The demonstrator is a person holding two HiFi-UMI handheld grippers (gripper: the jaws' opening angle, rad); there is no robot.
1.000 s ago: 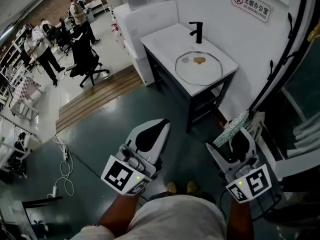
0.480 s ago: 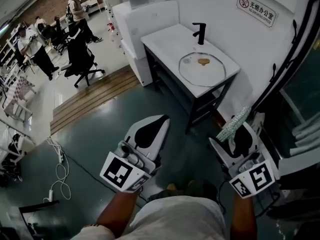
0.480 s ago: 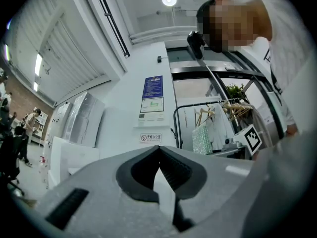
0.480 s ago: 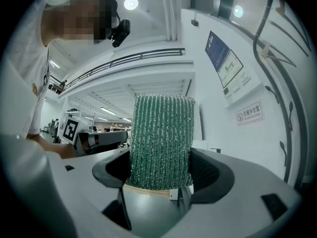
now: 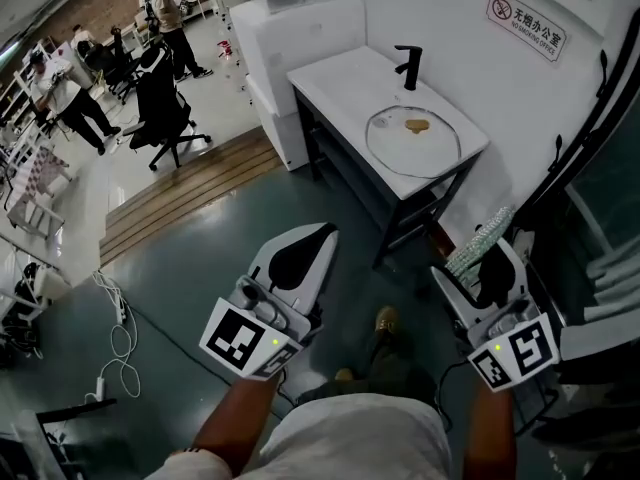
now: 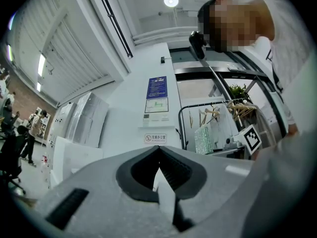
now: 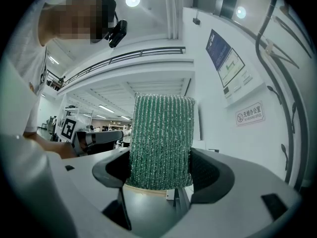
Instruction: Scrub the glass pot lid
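The glass pot lid [image 5: 413,142] lies flat on a white counter [image 5: 335,78], with a brown spot [image 5: 417,125] near its middle and a black faucet [image 5: 408,66] behind it. Both grippers hang well short of the counter, above the dark floor. My left gripper [image 5: 320,236] is shut with nothing in it, and its jaws meet at the tip [image 6: 158,151]. My right gripper [image 5: 492,258] is shut on a green scrub sponge [image 5: 478,245]. The sponge [image 7: 161,140] stands upright between the pads and sticks out past them.
Several people and black office chairs [image 5: 160,103] are at the far left. A wooden platform [image 5: 185,193] and white cabinets [image 5: 295,28] stand left of the counter. A cable [image 5: 120,323] trails over the floor. A no-smoking sign [image 5: 526,25] hangs on the wall.
The counter and lid have slid slightly right and down in the head view. A foot has come forward below the grippers. Both grippers keep their pose and grip.
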